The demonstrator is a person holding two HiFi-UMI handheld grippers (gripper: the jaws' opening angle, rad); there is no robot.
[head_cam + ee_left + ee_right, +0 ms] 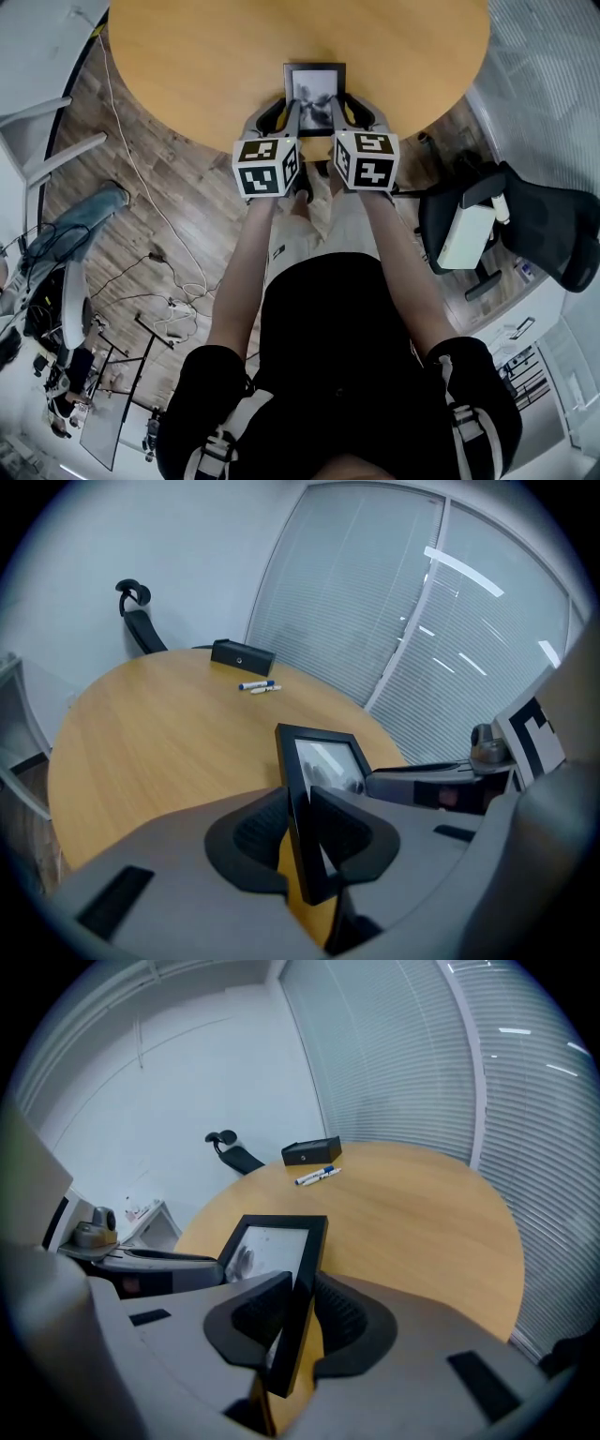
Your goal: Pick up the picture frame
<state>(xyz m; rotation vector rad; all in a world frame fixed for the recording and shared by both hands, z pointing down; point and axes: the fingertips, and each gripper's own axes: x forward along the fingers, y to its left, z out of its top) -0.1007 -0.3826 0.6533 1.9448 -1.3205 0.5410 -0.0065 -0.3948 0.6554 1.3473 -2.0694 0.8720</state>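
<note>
Picture frame sits clenched at the table's near edge, my left gripper biting its left side, my right gripper its right.

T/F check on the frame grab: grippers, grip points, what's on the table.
1. The left gripper and the right gripper each have their jaws closed on the picture frame. True.
2. Both grippers clamp the same edge of the picture frame. False: the left gripper grips its left side and the right gripper its right side.
3. The table is square and white. False: it is round and wood-coloured.
4. A black box and markers lie on the table beyond the picture frame. True.
</note>
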